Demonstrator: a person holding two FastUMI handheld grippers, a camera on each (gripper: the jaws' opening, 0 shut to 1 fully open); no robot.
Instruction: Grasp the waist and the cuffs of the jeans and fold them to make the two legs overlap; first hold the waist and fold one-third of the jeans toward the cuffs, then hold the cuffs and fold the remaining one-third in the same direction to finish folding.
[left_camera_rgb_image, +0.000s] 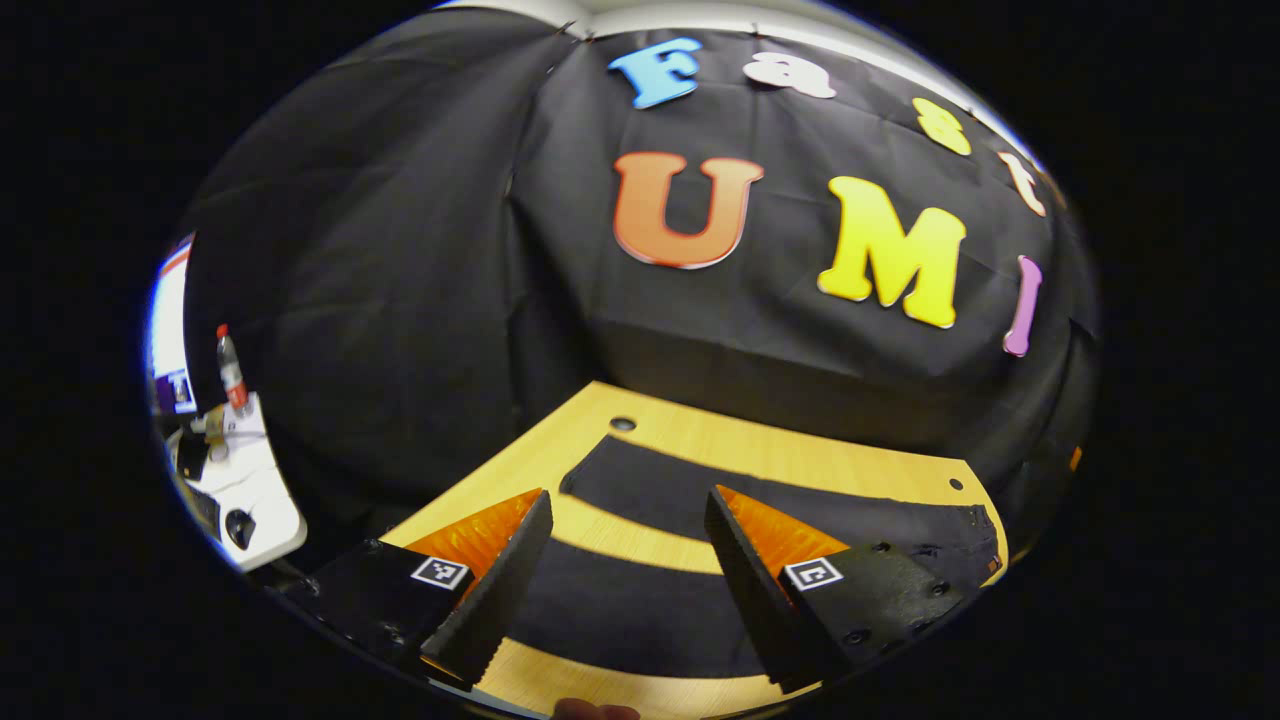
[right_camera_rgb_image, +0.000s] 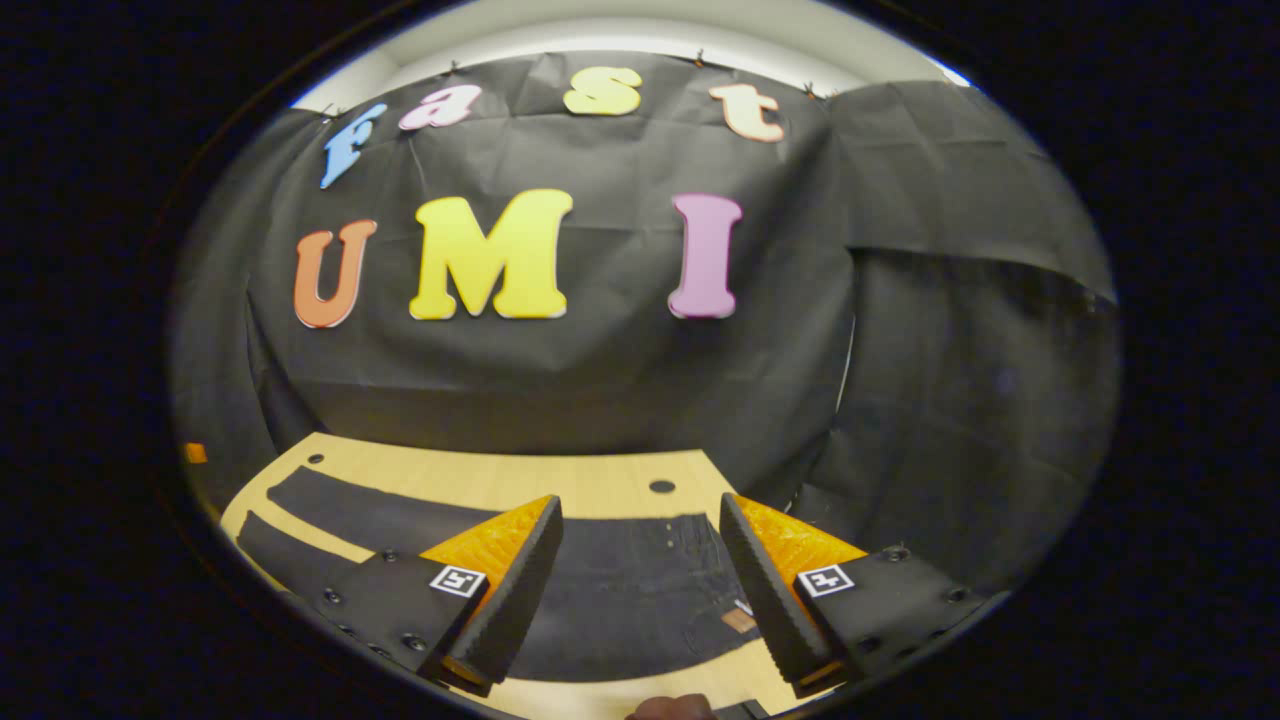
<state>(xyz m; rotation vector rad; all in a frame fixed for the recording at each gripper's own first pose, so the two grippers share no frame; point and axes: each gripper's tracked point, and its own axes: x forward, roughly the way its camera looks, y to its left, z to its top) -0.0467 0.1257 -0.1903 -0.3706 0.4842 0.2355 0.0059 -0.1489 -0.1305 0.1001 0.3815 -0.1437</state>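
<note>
On wooden table — jeans flat, legs apart; left gripper, right gripper above, jaws released.

both views low over table; sharing jeans

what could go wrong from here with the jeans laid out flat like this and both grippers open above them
1. The jeans lie flat on the wooden table, so the right gripper might pinch only the top layer at the waist, or slip off.
2. The two legs are spread apart with bare table between them; the left gripper may catch one cuff, and the legs could overlap crooked.
</note>
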